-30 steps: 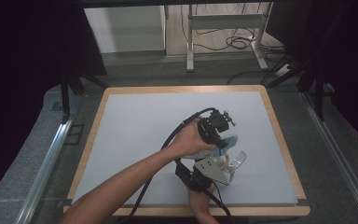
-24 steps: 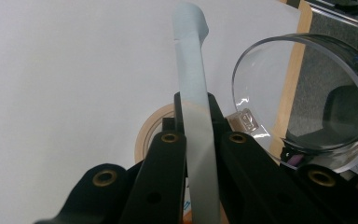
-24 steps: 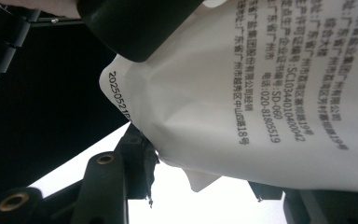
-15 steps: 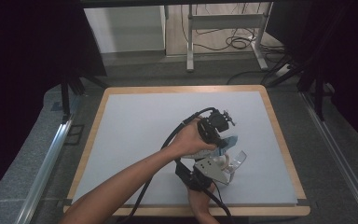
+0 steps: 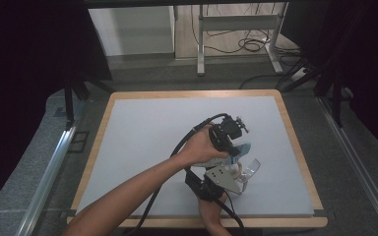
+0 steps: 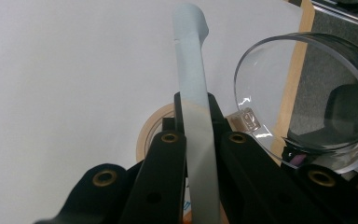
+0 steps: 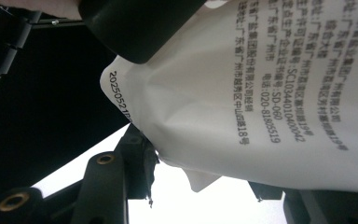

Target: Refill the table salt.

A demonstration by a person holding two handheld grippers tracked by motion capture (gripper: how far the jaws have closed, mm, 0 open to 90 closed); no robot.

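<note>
Fingers on my left (image 6: 168, 172) are clenched on the pouch (image 6: 193, 84), pinching its thin edge so that it stands up between them above the counter (image 5: 152, 128). From the high view I see the pouch's pale blue side just past my left hand (image 5: 202, 147), right of the counter's middle. A tape roll (image 6: 151, 130) lies flat on the counter behind those fingers, untouched.

Next to the right comes the clear cup (image 6: 307, 93), tipped with its mouth towards the pouch and just beside it. It looks empty to me. A black finger of the other gripper sits under its rim, and the cup hangs off the counter, so I judge my right fingers (image 7: 105, 186) are grasping it, set about half apart. Their own view shows the pouch's printed white face close above them, its lower corner near one finger.

My reading: both things are picked up and brought together, so the fetching is done. Getting the pouch's contents into the cup is what remains. I can't tell whether the pouch is open.
</note>
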